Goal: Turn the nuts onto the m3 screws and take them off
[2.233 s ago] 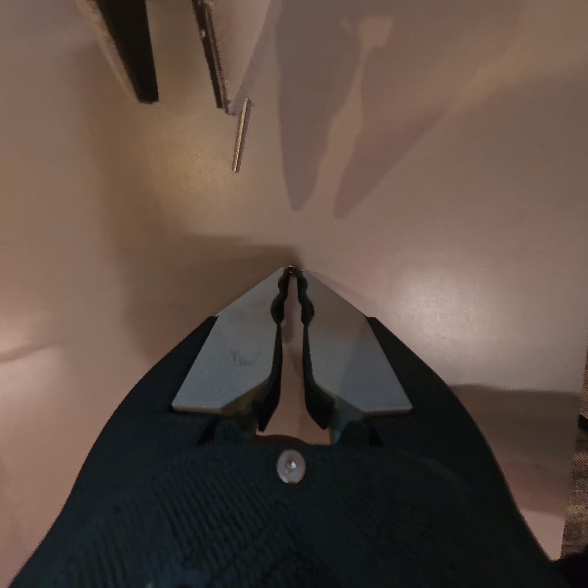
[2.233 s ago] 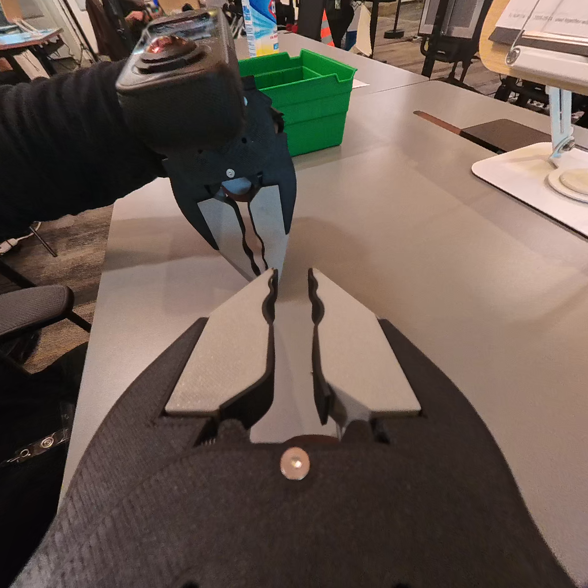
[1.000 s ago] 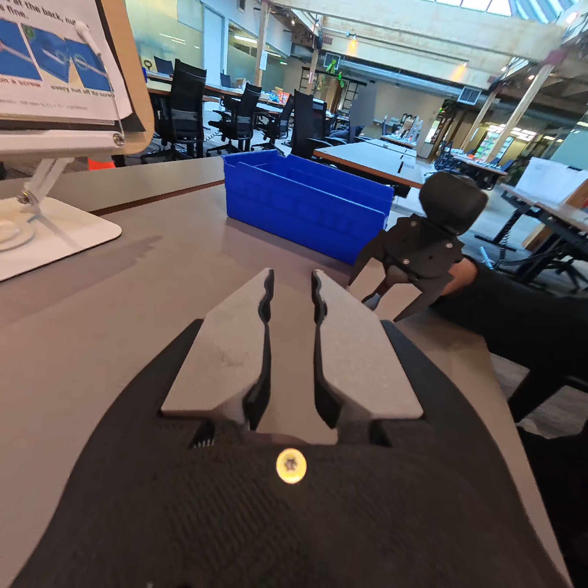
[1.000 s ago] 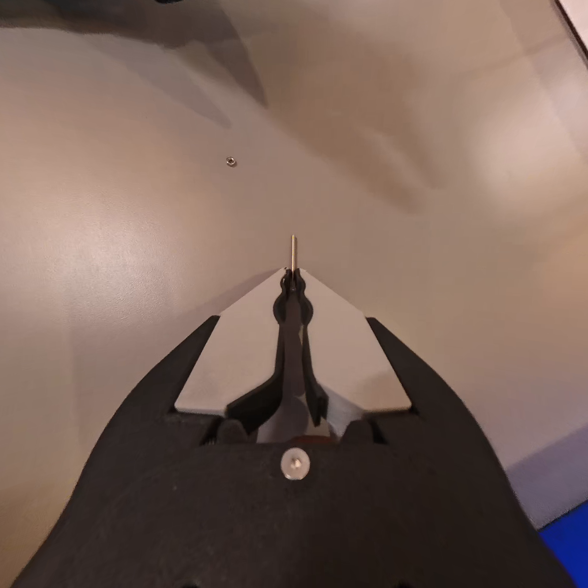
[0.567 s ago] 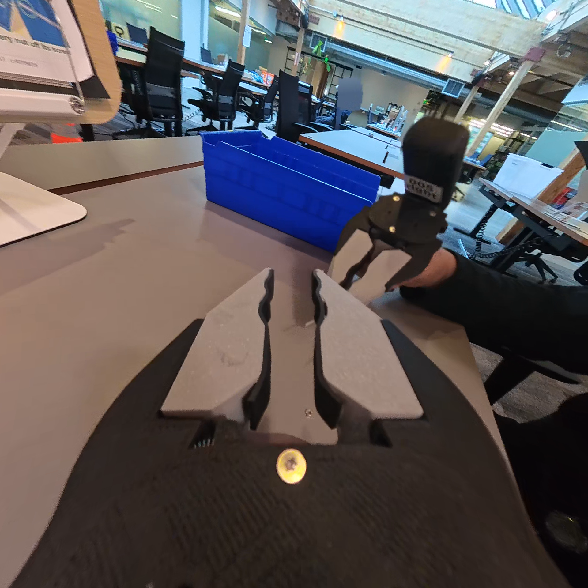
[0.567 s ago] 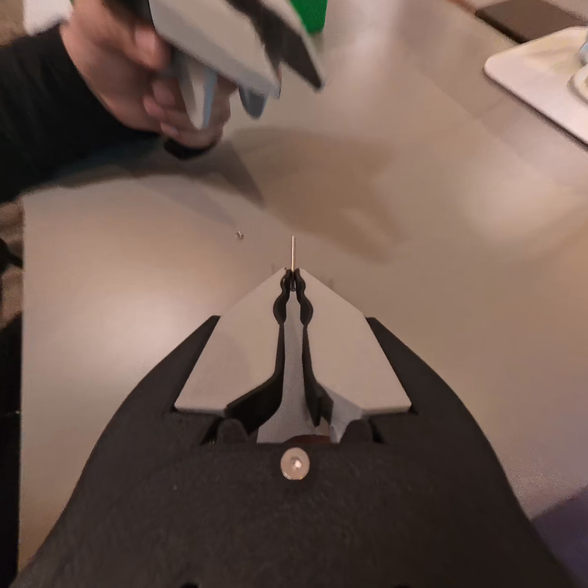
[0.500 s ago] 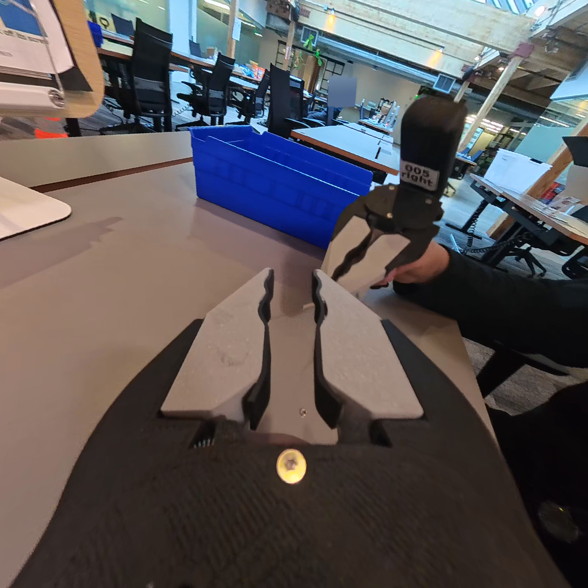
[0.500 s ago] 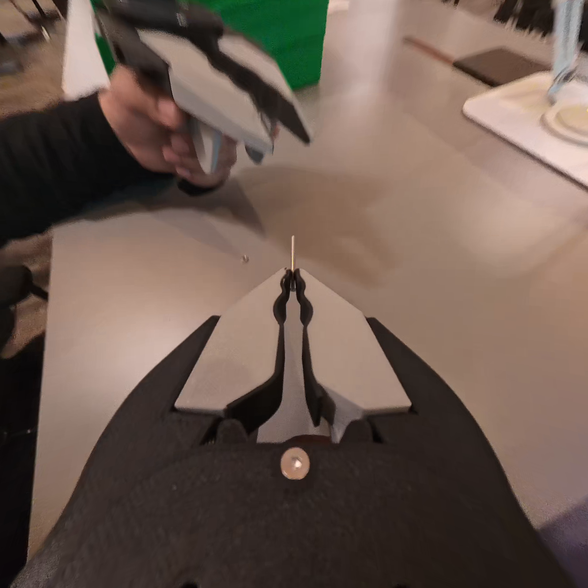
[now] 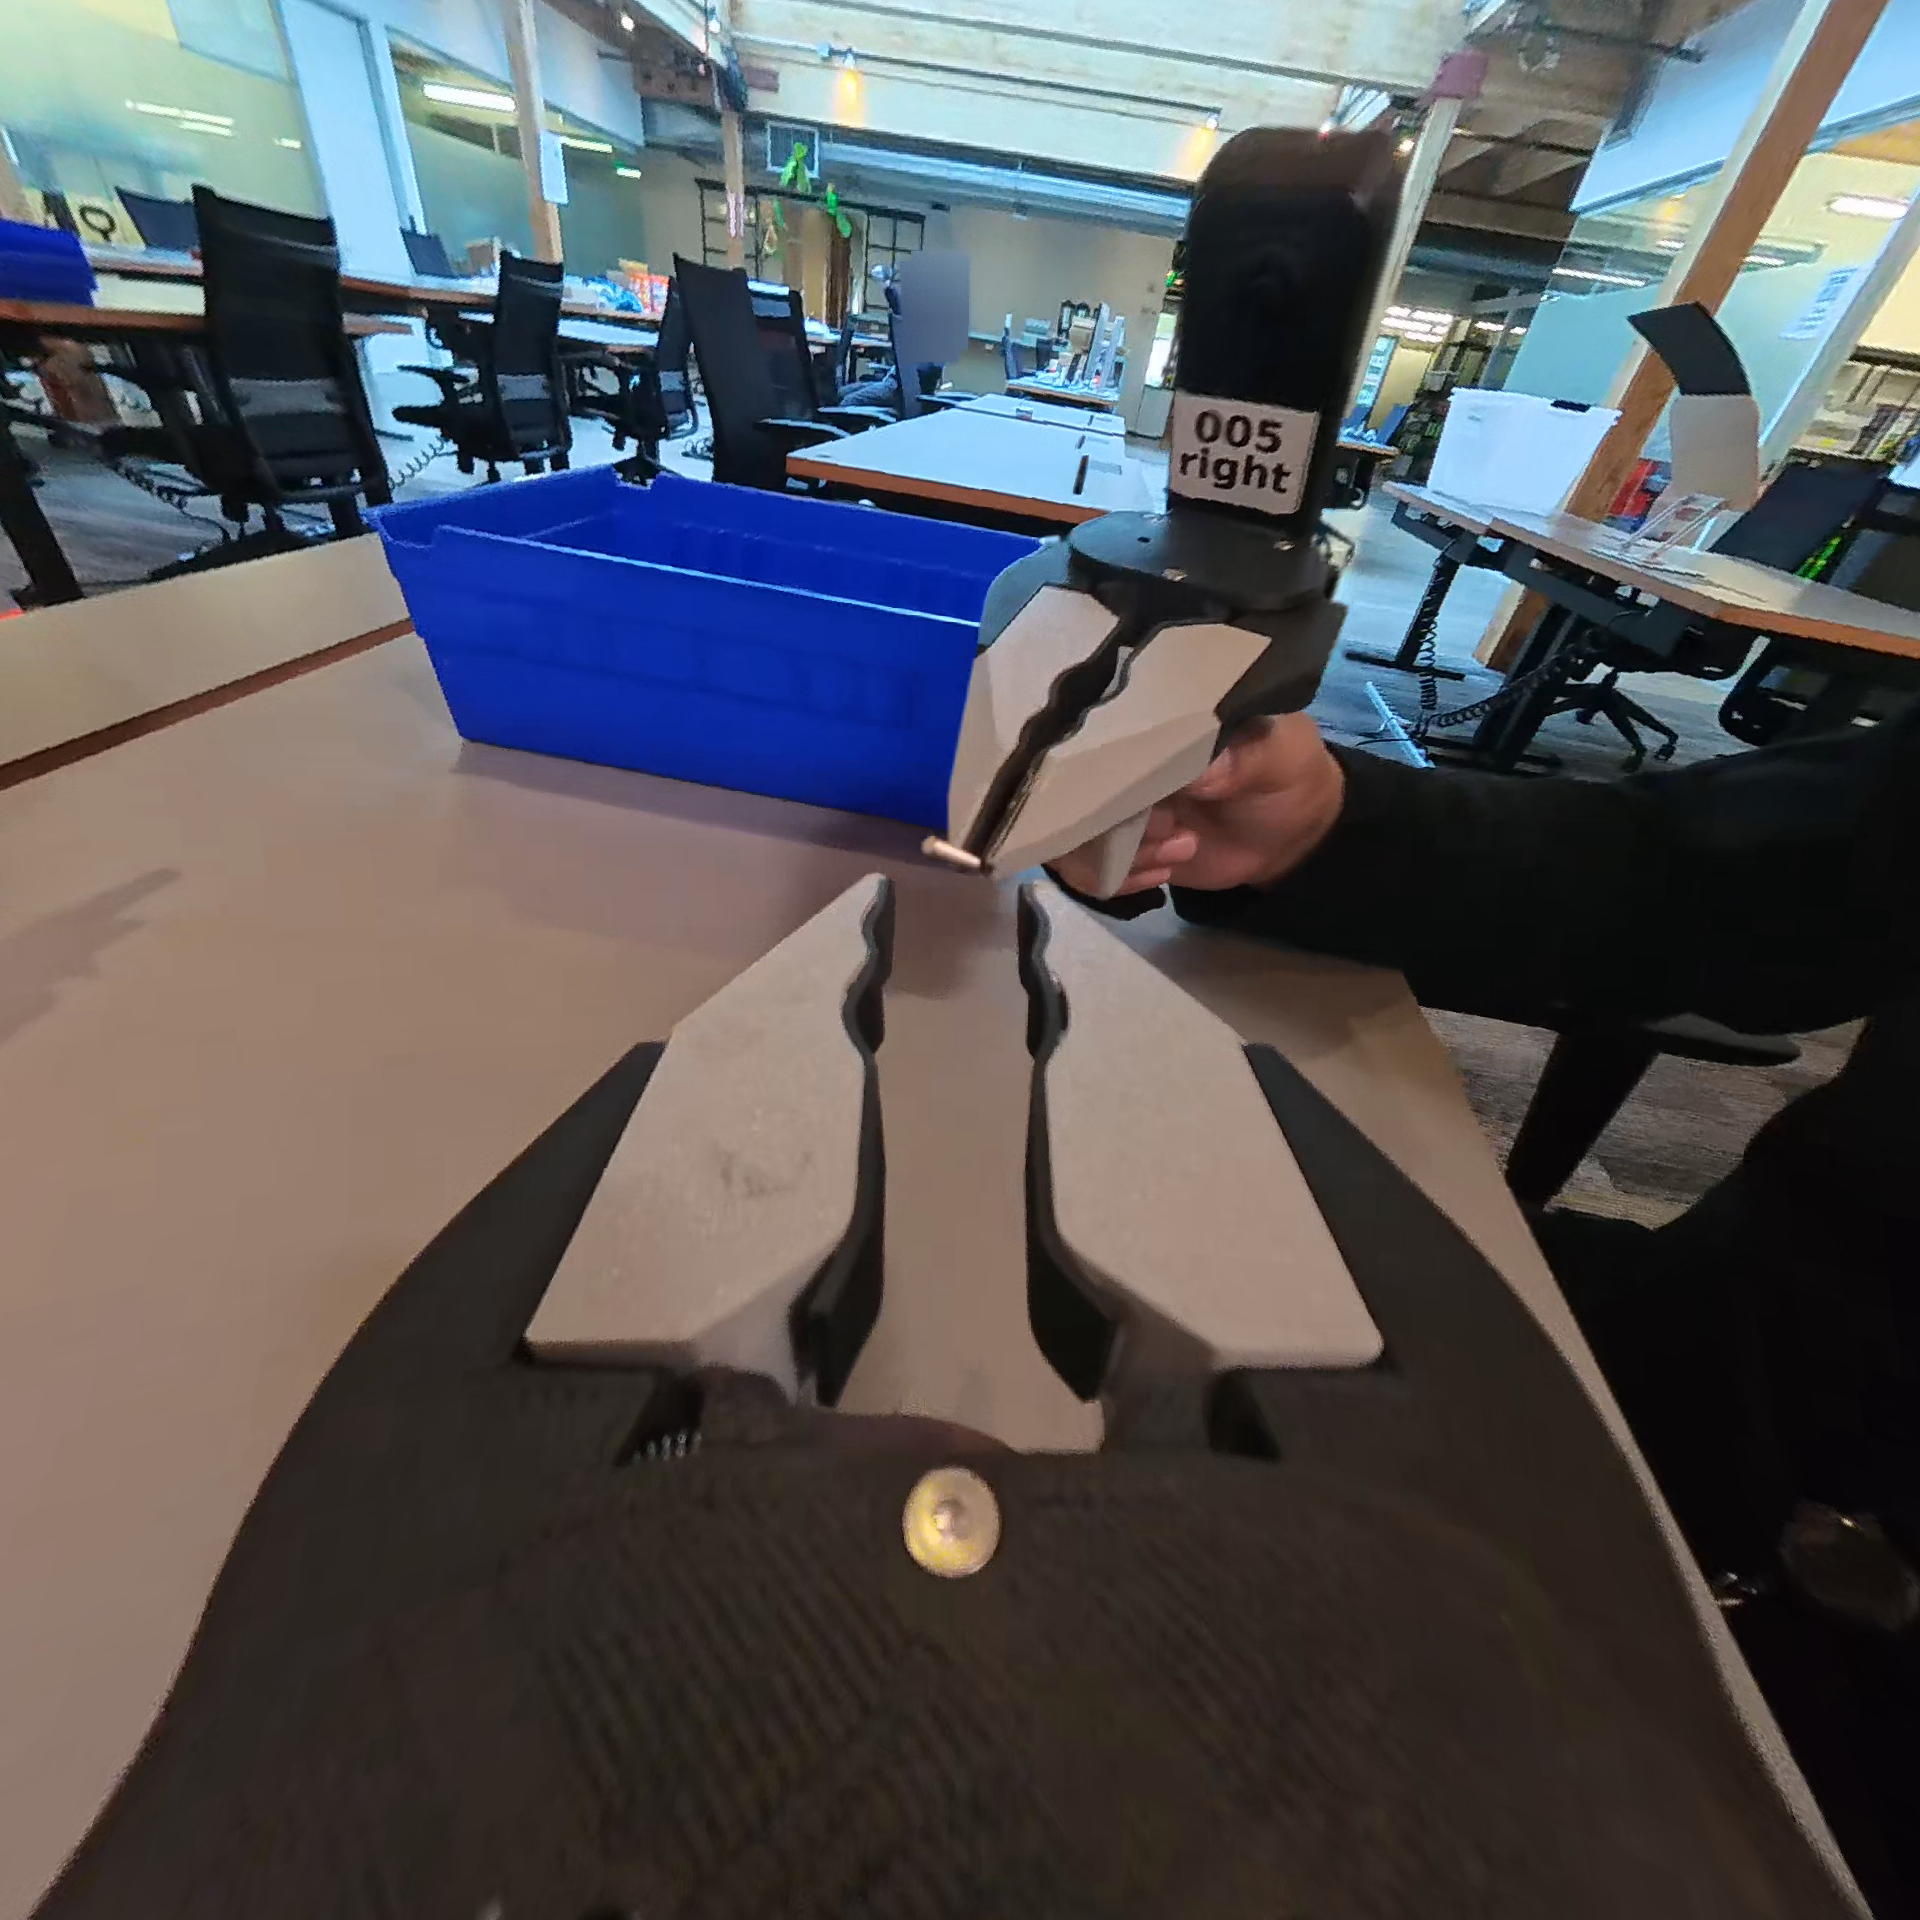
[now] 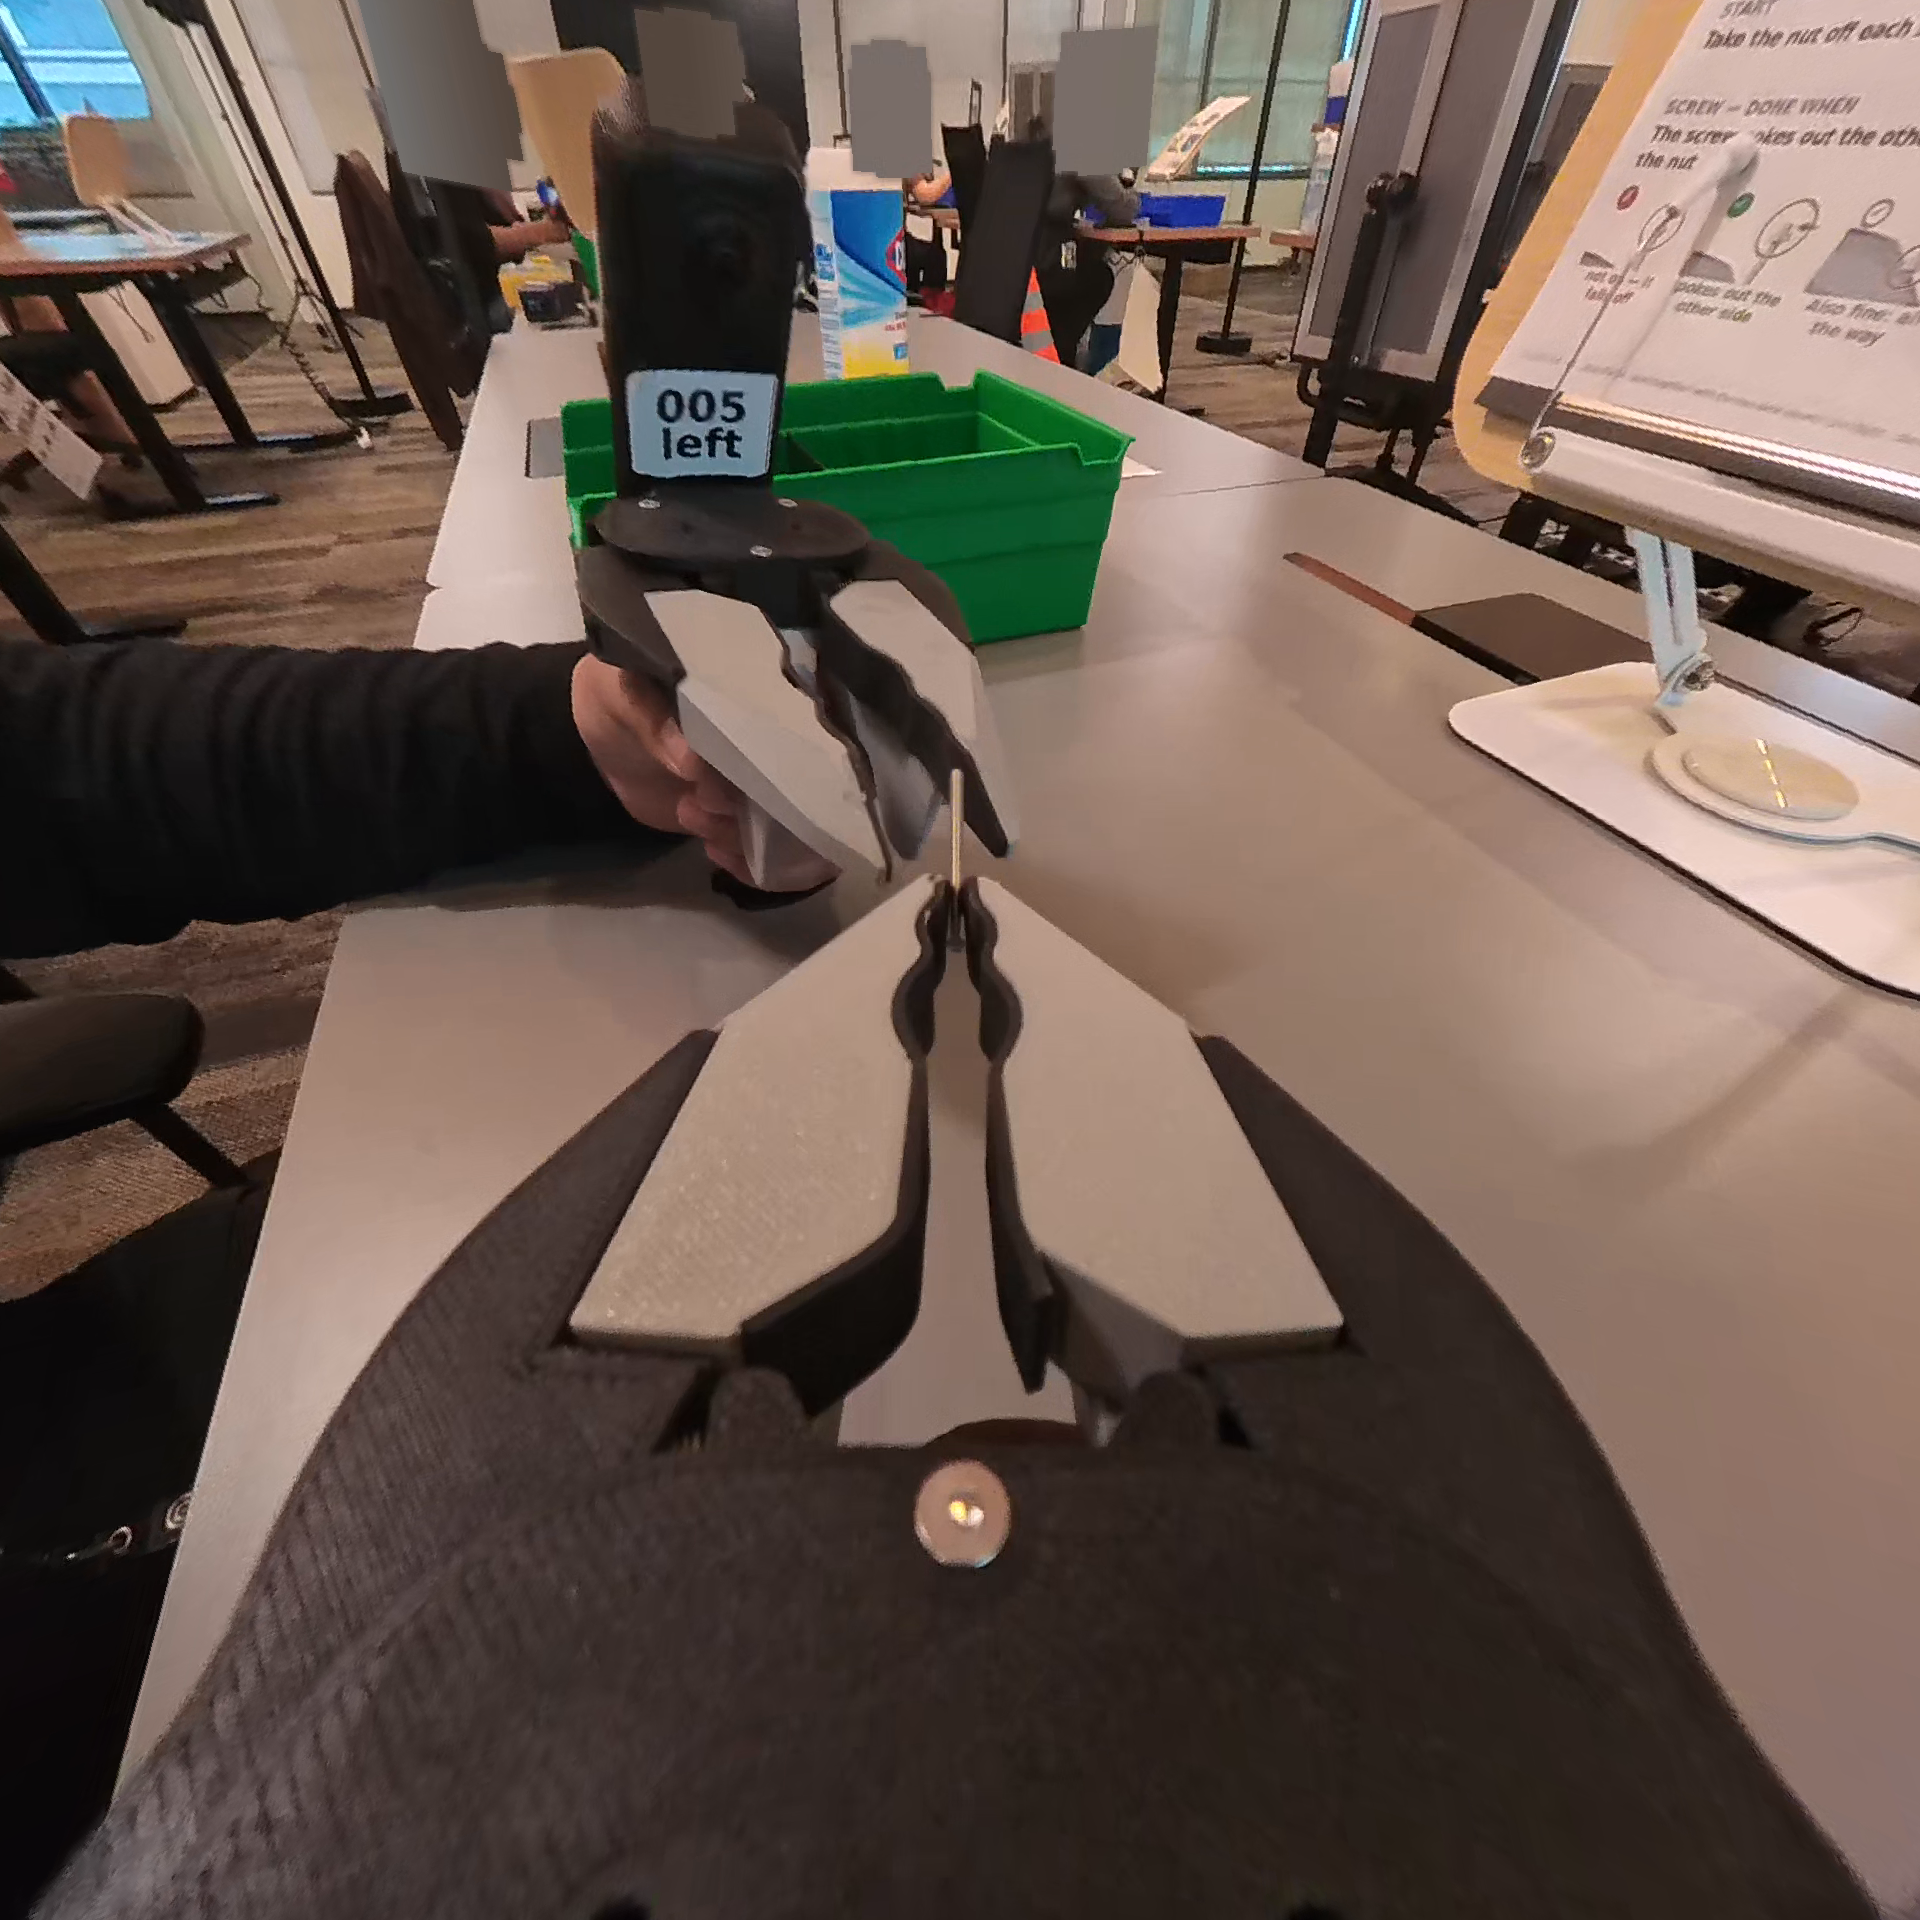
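Note:
My right gripper (image 10: 954, 896) is shut on a thin m3 screw (image 10: 955, 831), which sticks straight out past its tips. In the left wrist view the right gripper (image 9: 982, 857) is raised over the grey table (image 9: 312, 1039), and the screw's end (image 9: 951, 852) points at my left gripper (image 9: 954, 902). The left gripper is open and empty, with its tips just short of the screw. In the right wrist view the left gripper (image 10: 940, 852) faces me, its jaws parted on either side of the screw's tip. No nut shows in either view.
A blue bin (image 9: 707, 644) stands on the table behind the right gripper. A green bin (image 10: 935, 488) stands behind the left gripper. An instruction sheet on a stand (image 10: 1714, 312) with a white base (image 10: 1662, 779) is at the right. The table's near edge (image 10: 312, 1039) runs beside a chair. The grippers are tip to tip, or close to it. The white base (image 10: 1662, 779) is about equally far from each gripper, around 40 cm.
My right gripper has swung up from pointing down at the table to level, still holding the screw. Both grippers have turned to face each other and closed in. The nut has left view.

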The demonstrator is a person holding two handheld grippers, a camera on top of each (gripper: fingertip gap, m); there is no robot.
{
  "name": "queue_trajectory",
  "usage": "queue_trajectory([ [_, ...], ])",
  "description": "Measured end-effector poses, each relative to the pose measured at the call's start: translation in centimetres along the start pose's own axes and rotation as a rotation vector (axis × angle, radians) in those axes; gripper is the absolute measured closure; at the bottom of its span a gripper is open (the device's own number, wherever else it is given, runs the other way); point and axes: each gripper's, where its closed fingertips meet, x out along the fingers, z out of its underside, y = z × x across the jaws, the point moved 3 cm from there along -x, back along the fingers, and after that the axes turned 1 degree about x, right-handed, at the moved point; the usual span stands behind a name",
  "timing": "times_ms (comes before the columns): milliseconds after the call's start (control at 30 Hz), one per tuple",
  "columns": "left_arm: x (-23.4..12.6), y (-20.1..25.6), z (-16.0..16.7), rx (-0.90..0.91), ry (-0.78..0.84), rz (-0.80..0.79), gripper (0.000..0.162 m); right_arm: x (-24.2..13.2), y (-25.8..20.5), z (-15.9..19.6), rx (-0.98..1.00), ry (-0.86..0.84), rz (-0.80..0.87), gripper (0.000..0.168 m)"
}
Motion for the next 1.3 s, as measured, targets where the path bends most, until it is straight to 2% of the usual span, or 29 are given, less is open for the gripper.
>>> queue_trajectory([
  [233,-0.2,0.2,-0.6,0.021,0.042,0.004,0.153,0.0,-0.1,-0.1,0.012,0.009,-0.013,0.168],
  [467,-0.1,0.4,-0.7,0.002,0.055,0.02,0.151,0.2,-0.5,-0.1,-0.005,0.007,-0.025,0.168],
  [533,-0.1,0.5,-0.8,0.014,0.059,0.014,0.159,0.2,-0.5,-0.1,-0.008,0.008,-0.024,0.168],
  [600,-0.1,0.6,-0.8,0.027,0.056,0.016,0.161,0.2,-0.5,-0.1,-0.006,0.007,-0.021,0.168],
  [1067,0.0,0.6,-0.6,0.045,0.019,0.003,0.161,0.9,-0.8,0.9,-0.086,-0.068,-0.001,0.168],
  [1300,0.4,0.9,-0.4,0.044,0.004,0.012,0.162,1.5,-1.2,1.1,-0.067,-0.063,-0.026,0.167],
])
